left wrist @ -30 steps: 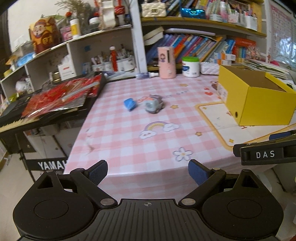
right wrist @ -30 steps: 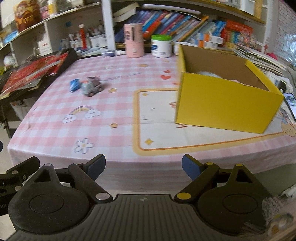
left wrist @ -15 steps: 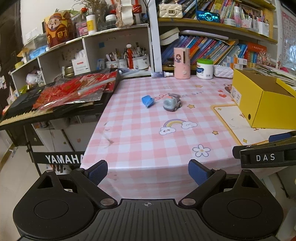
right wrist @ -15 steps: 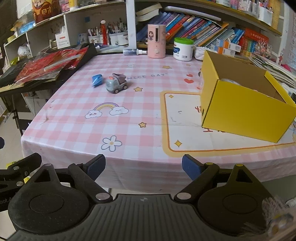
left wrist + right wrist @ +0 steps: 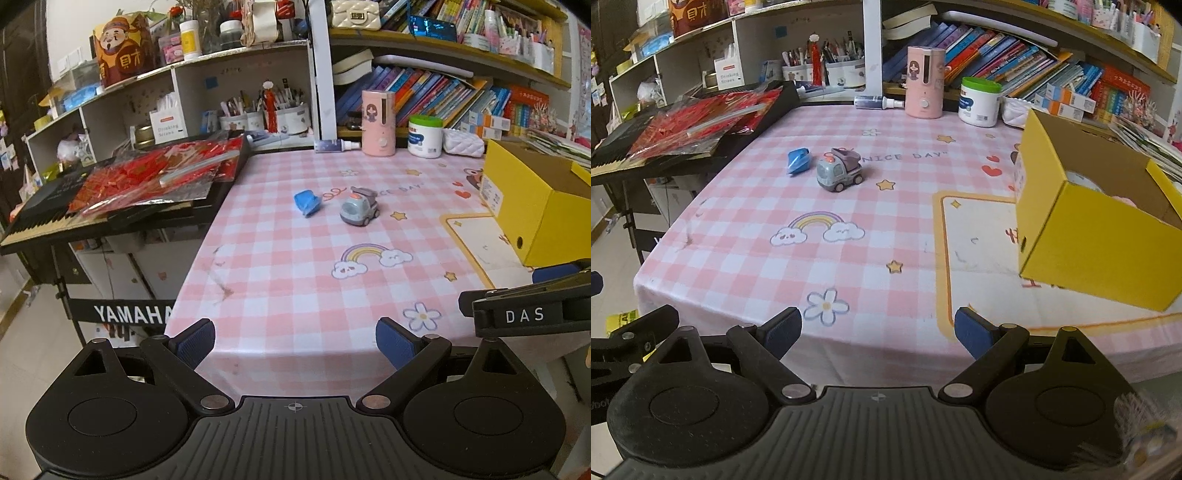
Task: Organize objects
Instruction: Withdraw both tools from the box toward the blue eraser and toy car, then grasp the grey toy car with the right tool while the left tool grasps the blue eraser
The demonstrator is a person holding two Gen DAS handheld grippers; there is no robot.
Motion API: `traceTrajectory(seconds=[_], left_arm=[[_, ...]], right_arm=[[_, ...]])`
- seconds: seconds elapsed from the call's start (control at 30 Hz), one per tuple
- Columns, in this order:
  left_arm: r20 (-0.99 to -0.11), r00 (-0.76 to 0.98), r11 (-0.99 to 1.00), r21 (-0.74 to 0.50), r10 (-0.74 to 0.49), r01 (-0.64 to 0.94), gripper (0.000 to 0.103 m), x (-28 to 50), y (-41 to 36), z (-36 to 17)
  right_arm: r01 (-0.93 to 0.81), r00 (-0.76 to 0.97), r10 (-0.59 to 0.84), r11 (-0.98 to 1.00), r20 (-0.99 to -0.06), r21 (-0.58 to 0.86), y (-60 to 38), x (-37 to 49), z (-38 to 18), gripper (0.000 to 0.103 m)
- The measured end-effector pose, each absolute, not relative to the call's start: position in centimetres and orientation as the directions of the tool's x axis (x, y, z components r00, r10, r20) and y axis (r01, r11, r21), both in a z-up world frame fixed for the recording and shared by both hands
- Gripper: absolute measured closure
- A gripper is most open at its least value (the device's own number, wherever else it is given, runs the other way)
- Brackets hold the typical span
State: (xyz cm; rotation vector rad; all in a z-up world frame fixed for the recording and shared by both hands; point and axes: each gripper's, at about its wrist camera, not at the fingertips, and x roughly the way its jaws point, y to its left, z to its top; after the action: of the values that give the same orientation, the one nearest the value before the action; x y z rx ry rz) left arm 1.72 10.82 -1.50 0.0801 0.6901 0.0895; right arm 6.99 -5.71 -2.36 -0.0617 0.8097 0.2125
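Pink and white checked cloth covers the tabletop (image 5: 746, 236), which has printed rainbows, flowers and stars on it. A small grey toy truck (image 5: 839, 174) stands on its wheels in the far left part of the tabletop, and a blue toy piece (image 5: 798, 160) lies just beside it, on the side of the left edge; whether the two touch is not clear. A yellow cardboard box (image 5: 1100, 236) stands open near the right edge, well apart from the two toys, with something pale inside that I cannot identify. The cloth between the near edge and the toys is bare.

Along the far edge stand a pink cylindrical device (image 5: 924, 82), a white jar with a green lid (image 5: 980, 101) and a small dark spray bottle (image 5: 873, 101) lying on its side. Behind them are shelves with many books (image 5: 993, 55) and cups of pens. Beside the left edge, a black keyboard (image 5: 44, 218) on a stand carries red shiny packets (image 5: 147, 177).

The left hand-held gripper (image 5: 295, 341) is over the near edge with its jaws wide apart and nothing between them. The right hand-held gripper (image 5: 878, 328) is also over the near edge, jaws wide and empty. Each one shows at the side of the other's view, so they are next to each other.
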Motion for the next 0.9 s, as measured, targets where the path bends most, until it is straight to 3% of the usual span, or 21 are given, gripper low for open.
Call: traceTrajectory(seconds=[0.9], left_arm=[[-0.665, 0.725, 0.984, 0.097, 0.177, -0.152, 0.008, 13.5, 11.0, -2.1]], right_arm=[[-0.346, 0.613, 0.256, 0.937, -0.747, 0.038, -3.7, 21.6, -2.9, 0.013]])
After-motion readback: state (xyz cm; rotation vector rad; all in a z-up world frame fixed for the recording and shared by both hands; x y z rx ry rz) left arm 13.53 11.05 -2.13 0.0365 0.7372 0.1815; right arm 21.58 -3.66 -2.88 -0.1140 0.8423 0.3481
